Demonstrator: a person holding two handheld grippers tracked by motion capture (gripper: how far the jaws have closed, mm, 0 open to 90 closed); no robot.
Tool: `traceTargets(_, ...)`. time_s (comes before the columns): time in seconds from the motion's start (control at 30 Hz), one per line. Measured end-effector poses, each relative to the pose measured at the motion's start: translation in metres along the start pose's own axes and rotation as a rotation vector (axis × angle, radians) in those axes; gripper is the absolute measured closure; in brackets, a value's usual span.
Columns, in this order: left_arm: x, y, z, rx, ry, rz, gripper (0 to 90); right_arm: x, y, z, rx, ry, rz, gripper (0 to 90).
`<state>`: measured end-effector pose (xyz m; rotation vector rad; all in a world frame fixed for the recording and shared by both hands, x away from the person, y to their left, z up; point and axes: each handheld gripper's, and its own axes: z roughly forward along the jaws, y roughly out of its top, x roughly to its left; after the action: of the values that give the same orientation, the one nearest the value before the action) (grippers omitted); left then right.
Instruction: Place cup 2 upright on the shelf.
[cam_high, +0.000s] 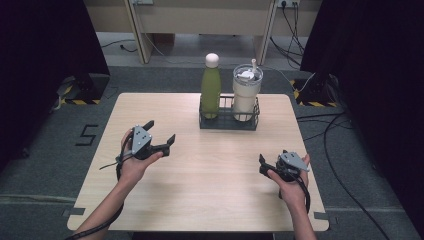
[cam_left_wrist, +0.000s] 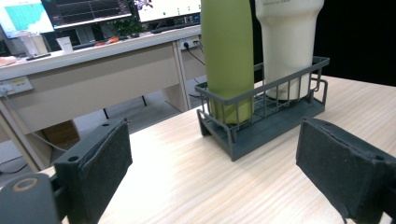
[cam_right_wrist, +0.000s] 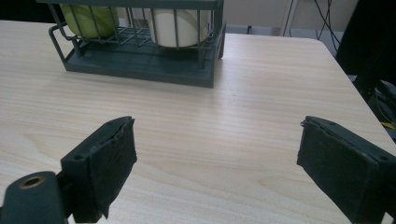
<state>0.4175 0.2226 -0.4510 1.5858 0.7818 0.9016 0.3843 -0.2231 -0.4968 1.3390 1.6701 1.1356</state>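
A green bottle (cam_high: 210, 85) and a cream tumbler (cam_high: 246, 92) with a lid and straw stand side by side in a dark wire rack (cam_high: 229, 120) at the far middle of the table. My left gripper (cam_high: 160, 132) is held above the table's left half, open and empty, pointing toward the rack. In the left gripper view the green bottle (cam_left_wrist: 227, 51) and the tumbler (cam_left_wrist: 287, 44) stand ahead between the spread jaws. My right gripper (cam_high: 265, 162) rests low near the right front, open, nothing between its jaws. The right gripper view has the rack (cam_right_wrist: 140, 58) ahead.
The light wooden table (cam_high: 210, 200) has bare surface between the two hands and in front of the rack. Beyond it stand a desk (cam_left_wrist: 93, 70) with monitors, black stands and floor cables (cam_high: 340, 125) to the right.
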Motion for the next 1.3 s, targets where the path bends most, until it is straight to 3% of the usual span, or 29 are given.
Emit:
traceTargets(0.63,0.011,-0.028,-0.038,0.021,0.054,-0.019,10.1,0.001,0.0,0.0,0.0,0.001,-0.001,11.4)
traceTargets(0.77,0.012,-0.035,-0.044,0.032,0.066,-0.006,10.2,0.002,0.0,0.0,0.001,0.001,-0.001,11.4)
traceTargets(1.3,0.008,-0.067,-0.054,0.093,0.077,-0.039,10.4,0.001,0.0,0.0,0.0,0.001,-0.006,11.4)
